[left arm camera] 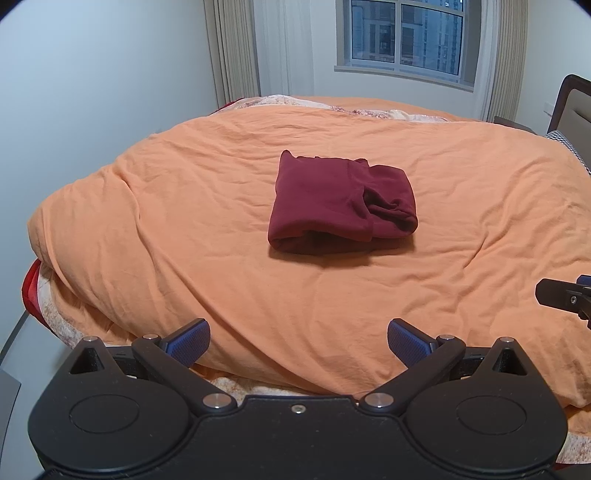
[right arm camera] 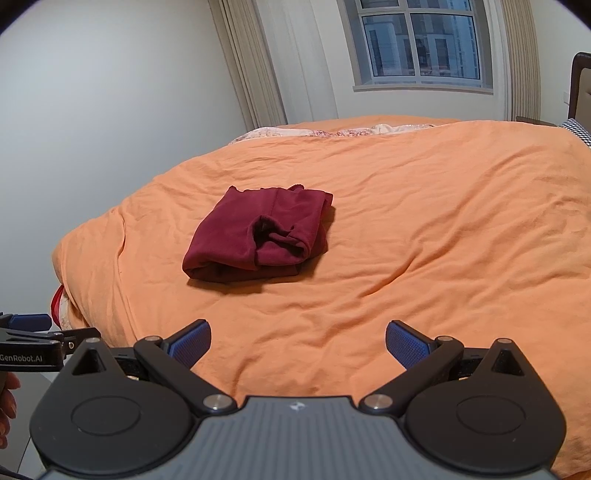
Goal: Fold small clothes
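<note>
A dark red garment (left arm camera: 338, 205) lies folded into a compact bundle on the orange duvet (left arm camera: 184, 221), with a rumpled sleeve end showing at its right side. In the right wrist view the same garment (right arm camera: 258, 240) sits left of centre. My left gripper (left arm camera: 298, 341) hovers over the near edge of the bed, open, with nothing between its blue pads (left arm camera: 188, 341). My right gripper (right arm camera: 297, 341) is also open and empty, well short of the garment. Part of the right gripper (left arm camera: 565, 297) shows at the left wrist view's right edge.
The bed's orange duvet (right arm camera: 424, 240) fills both views, with a floral blanket (left arm camera: 332, 107) at the far side. A headboard (left arm camera: 572, 107) and checked pillow (left arm camera: 569, 147) stand at the right. Curtains (left arm camera: 232, 51) and a window (left arm camera: 406, 33) are behind. A hand (right arm camera: 7, 406) shows at lower left.
</note>
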The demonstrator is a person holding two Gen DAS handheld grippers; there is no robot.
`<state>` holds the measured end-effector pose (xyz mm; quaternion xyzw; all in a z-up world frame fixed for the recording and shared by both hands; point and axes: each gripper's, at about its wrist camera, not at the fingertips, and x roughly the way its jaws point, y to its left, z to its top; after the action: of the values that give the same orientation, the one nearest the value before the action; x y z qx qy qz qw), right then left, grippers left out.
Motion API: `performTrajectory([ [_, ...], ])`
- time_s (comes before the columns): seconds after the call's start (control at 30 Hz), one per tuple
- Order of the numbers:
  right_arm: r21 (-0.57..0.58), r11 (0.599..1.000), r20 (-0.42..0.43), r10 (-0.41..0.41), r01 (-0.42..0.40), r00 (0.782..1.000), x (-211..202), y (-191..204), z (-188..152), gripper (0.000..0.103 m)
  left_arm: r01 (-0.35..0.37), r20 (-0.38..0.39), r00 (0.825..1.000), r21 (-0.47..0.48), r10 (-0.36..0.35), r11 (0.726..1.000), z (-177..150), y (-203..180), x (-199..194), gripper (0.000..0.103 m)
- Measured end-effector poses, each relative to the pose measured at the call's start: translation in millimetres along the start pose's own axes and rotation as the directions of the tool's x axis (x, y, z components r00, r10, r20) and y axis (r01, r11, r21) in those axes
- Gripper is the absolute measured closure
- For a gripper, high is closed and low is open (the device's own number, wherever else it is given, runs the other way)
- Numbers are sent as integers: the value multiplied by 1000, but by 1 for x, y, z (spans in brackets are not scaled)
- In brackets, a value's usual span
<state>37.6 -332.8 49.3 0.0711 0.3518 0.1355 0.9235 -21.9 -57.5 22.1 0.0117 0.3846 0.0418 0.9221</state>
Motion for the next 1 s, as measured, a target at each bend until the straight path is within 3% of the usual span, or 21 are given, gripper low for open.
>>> performTrajectory([
  [1.0, -11, 1000, -15, 8, -9, 1000, 2, 0, 0, 0, -7, -6, 1000, -7, 7, 1000, 0, 2, 0, 1],
])
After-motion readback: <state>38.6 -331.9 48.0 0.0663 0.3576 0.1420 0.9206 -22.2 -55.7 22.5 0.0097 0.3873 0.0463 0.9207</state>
